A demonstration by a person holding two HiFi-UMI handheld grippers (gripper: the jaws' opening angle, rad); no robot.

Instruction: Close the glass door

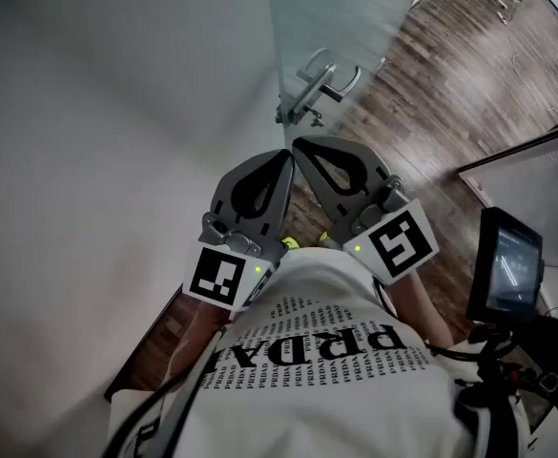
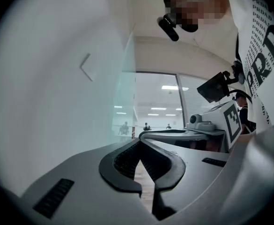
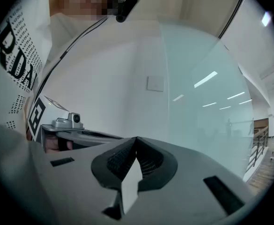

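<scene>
The left gripper (image 1: 284,156) and right gripper (image 1: 299,145) keep their fingers together and empty, just short of the handle (image 1: 319,82). The glass door (image 1: 345,17) carries this handle, beside the wall (image 1: 116,113). Shut tips probably suit pushing.

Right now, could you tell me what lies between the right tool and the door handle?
Nothing; the head view shows only wooden floor between the right tool and door handle.

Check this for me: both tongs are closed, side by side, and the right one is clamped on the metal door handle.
Wrong about the clamp. The head view shows the right tongs closed on nothing, short of the door handle; the left tongs are closed beside them.
</scene>
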